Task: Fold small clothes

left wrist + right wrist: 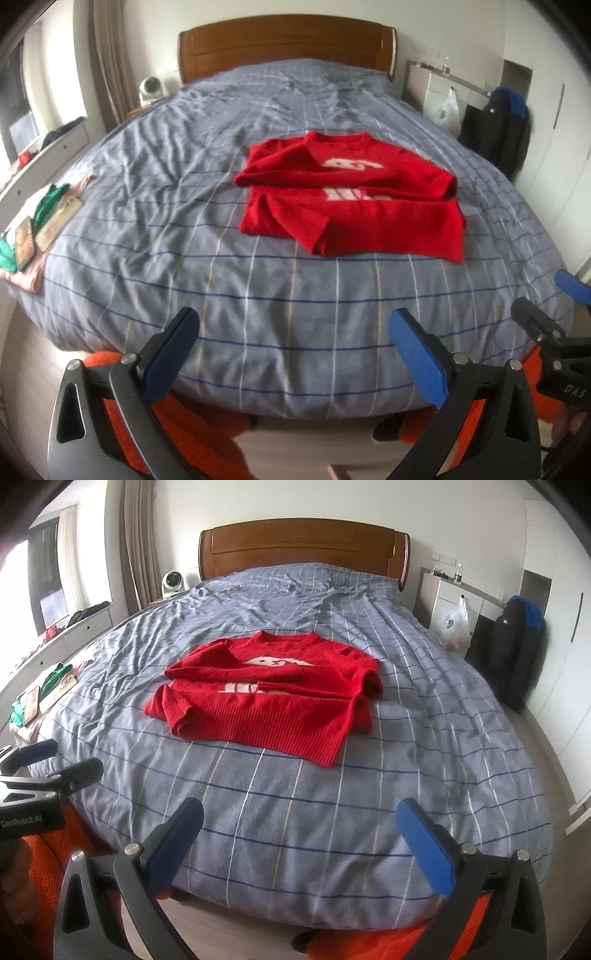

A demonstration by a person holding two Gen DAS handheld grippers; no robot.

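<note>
While both handheld grippers hang over the foot of a bed (295, 830), a red sweater (273, 698) lies partly folded on the grey checked cover ahead of them. The left gripper (295, 354) stands with its blue-padded jaws spread wide and nothing between them; the right gripper (299, 845) is spread just as wide and equally empty. Neither touches the garment, which rests well forward of both sets of fingertips, slightly to the right of the left gripper's line and slightly to the left of the right gripper's. Both sleeves are drawn in across the chest, partly covering a white motif, and the ribbed hem is the edge nearest the tools. The neckline points away, toward a wooden headboard (304, 546) at the far end.

Far off to the left of both grippers, at the bed's edge, sits a small heap of other clothes (40, 218), green and pink among them, with flat cards or tags lying on top. Beyond the sweater to the right, a dark jacket (511, 646) with a blue hood hangs near a white plastic bag (456, 626). In each wrist view the neighbouring gripper shows at the frame's edge. Orange fabric, seemingly the person's clothing, shows beneath the tools.
</note>
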